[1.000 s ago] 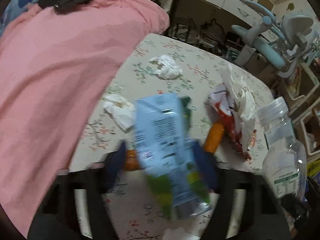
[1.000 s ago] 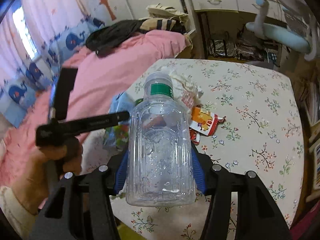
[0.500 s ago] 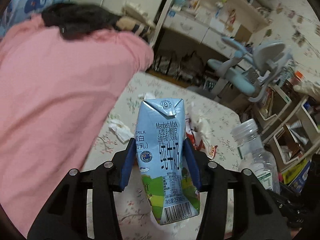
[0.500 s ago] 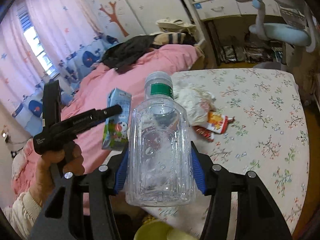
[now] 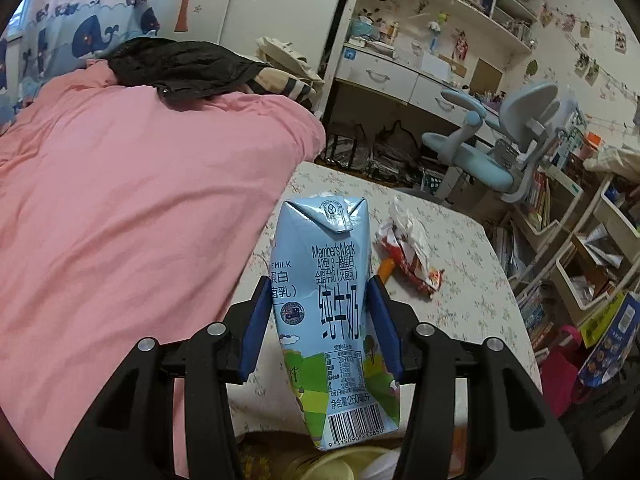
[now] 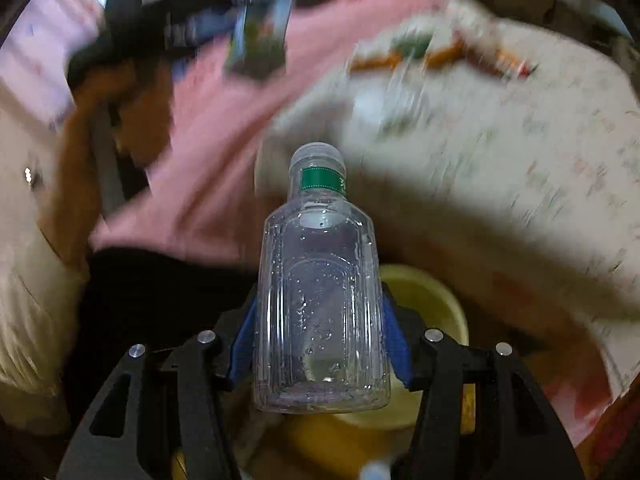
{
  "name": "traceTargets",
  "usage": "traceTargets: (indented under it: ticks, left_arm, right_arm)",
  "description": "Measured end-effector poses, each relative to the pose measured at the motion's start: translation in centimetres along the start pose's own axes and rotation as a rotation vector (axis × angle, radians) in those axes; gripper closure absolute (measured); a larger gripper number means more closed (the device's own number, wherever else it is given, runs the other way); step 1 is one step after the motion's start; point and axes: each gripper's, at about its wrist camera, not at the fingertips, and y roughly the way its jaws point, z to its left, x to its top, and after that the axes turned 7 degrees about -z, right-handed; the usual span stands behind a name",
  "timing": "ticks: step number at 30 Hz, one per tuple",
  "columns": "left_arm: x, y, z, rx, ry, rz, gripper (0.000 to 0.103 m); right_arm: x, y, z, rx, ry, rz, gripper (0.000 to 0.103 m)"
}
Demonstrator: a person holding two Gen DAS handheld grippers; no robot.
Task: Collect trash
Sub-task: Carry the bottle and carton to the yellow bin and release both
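My left gripper (image 5: pixel 320 322) is shut on a light blue milk carton (image 5: pixel 328 292), held upright above the near edge of the floral table (image 5: pixel 472 280). On that table lie a crumpled red and white wrapper (image 5: pixel 408 250) and an orange stick-shaped packet (image 5: pixel 386 269). My right gripper (image 6: pixel 320 338) is shut on a clear empty plastic bottle (image 6: pixel 320 300) with a green neck band, tipped down over a yellow bin (image 6: pixel 424 300). The blurred right wrist view also shows the carton (image 6: pixel 260 36) held up at the top.
A pink bedspread (image 5: pixel 132 220) with dark clothes (image 5: pixel 184 64) on it borders the table's left side. A blue desk chair (image 5: pixel 500 140), a desk with drawers and bookshelves (image 5: pixel 568 248) stand behind and to the right. The person's hand (image 6: pixel 120 100) shows blurred at upper left.
The left gripper lifted the carton off the table and drew it back towards the near edge. The right gripper swung the bottle down and away from the table, over the yellow bin.
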Motion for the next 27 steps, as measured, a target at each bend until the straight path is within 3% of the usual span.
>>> traceTargets:
  ticks: [8,14,21,27]
  left_arm:
    - [-3.4,-2.2,-1.1,-0.018,0.047,0.043,0.056]
    - [-5.1,-3.0,-1.6,-0.027,0.064,0.065,0.056]
    - [-5.7,-3.5,-2.0,-0.041,0.081,0.073,0.056]
    - [-7.1,-3.6,-3.1,-0.048,0.124,0.109,0.056]
  right_arm:
    - [-4.0,10.4,1.7,-0.152,-0.177,0.355,0.048]
    - [-5.2,13.8,1.1,-0.208,-0.162,0.443,0.047]
    - [-4.0,10.7,0.1,-0.227,-0.051,0.296,0.042]
    - [-0.5,4.5,-1.9,-0.242,0.086,-0.006,0.038]
